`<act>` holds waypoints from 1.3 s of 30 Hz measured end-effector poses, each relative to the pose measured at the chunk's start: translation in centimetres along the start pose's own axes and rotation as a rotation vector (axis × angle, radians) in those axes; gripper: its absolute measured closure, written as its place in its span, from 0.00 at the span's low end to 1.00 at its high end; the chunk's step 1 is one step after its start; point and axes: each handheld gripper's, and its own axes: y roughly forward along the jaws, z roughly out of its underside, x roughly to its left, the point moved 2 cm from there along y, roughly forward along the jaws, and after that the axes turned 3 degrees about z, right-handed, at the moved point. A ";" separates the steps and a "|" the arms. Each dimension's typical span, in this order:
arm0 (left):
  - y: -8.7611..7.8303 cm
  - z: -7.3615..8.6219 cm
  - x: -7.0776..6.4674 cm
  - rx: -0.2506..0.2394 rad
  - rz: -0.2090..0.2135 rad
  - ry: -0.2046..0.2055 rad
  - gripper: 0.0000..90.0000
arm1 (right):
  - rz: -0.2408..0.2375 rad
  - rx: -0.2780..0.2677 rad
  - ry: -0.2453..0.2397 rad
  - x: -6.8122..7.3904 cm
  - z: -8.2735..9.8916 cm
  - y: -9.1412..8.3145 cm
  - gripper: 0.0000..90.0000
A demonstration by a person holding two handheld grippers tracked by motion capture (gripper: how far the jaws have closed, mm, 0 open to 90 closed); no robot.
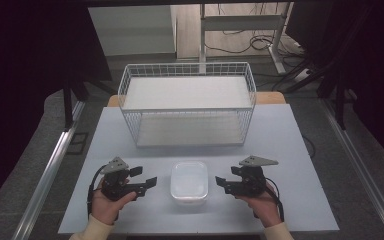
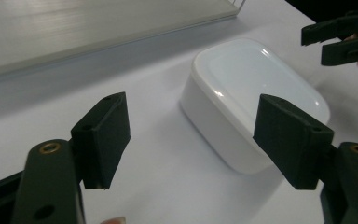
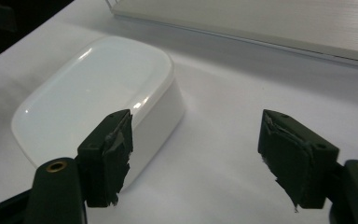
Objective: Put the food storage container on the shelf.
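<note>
Two sets of tongs flank a white lidded box (image 1: pixel 189 182) that sits flat near the front edge of the pale worktop (image 1: pixel 290 150), roughly midway between the hands. The left tongs (image 1: pixel 146 178) point in at the box from its left, jaws standing wide with nothing between them; in the left gripper view the box (image 2: pixel 254 100) lies just beyond the gap. The right tongs (image 1: pixel 224 182) mirror them from the other side, also wide and empty, with the box (image 3: pixel 98 100) ahead and to the left of the jaws in the right gripper view. Neither set touches it.

Behind the box, well apart from it, stands a white wire basket (image 1: pixel 187 102) with two shelves.

The box looks like rigid plastic with a smooth, glossy lid and rounded corners. It is probably light, though whether anything is inside cannot be told. That shiny surface is likely to be slippery, so pinching the domed top would be a poor choice. The short side walls look like the better hold: they are straighter and face each hand. One set of tongs may not span the full width, so a grip from both ends, or on the lid's rim where it overhangs the wall, seems the safer way to lift it without tipping.
</note>
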 end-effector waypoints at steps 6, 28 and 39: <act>1.2 -0.8 -1.1 0.037 0.008 -0.014 0.31 | -0.029 0.010 -0.008 1.4 -0.4 1.0 0.33; 4.3 -2.0 -0.5 0.099 0.167 -0.174 0.33 | -0.105 0.056 0.119 2.8 -1.9 3.3 0.40; 5.3 -1.1 -0.7 0.140 0.210 -0.203 0.36 | -0.124 0.086 0.164 2.5 -0.8 3.8 0.42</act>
